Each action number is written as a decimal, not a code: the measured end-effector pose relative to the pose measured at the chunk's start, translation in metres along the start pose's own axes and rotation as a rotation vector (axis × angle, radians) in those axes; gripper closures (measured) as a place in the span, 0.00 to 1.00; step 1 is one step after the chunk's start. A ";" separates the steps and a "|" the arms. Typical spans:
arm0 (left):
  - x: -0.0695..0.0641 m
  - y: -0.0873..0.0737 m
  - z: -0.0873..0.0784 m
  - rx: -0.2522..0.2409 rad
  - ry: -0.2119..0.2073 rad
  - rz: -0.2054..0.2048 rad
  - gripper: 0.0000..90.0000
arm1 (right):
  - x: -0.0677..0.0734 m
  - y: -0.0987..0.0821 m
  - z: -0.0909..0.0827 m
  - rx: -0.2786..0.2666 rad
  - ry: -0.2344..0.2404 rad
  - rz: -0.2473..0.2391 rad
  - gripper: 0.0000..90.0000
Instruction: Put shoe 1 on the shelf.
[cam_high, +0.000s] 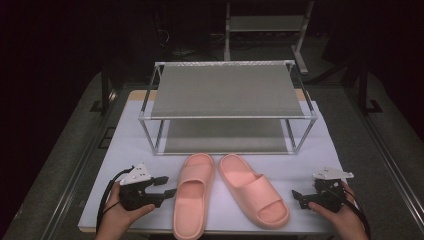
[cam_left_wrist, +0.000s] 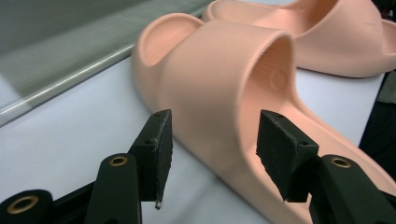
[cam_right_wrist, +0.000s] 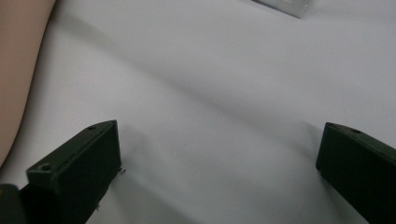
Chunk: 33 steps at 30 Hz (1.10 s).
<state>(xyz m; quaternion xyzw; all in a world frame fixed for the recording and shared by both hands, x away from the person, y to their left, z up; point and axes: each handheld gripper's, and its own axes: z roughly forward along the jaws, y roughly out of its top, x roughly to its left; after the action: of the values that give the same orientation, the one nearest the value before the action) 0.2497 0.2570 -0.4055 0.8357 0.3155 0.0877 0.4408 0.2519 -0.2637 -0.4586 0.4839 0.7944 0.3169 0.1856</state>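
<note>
Left gripper (cam_high: 167, 186) faces an unmarked pink slipper (cam_high: 192, 192).

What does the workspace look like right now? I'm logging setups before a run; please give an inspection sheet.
Surface: white table top, bare around the things.
Job's things: two pink slippers, left slipper and right slipper, side by side before the two-shelf rack.
Clutter: nothing seen.
Grippers: left gripper open beside the left slipper, not touching; right gripper open over bare table.
Cables: black cable loops from the left gripper.
Surroundings: dark room, another rack behind.
</note>
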 end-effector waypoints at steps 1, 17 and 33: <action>-0.001 0.001 0.006 0.007 -0.009 0.007 0.53 | 0.000 0.000 0.000 0.001 0.001 0.000 0.00; 0.001 0.008 0.020 0.016 0.002 0.054 0.83 | 0.000 0.000 0.000 -0.002 0.000 -0.002 0.00; 0.010 0.014 0.011 -0.007 0.014 0.024 0.94 | 0.000 0.000 0.000 -0.002 0.000 -0.001 0.00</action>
<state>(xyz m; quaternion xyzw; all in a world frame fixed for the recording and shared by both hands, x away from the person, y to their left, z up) 0.2680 0.2497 -0.4019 0.8372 0.3083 0.0997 0.4405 0.2516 -0.2636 -0.4588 0.4832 0.7944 0.3175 0.1863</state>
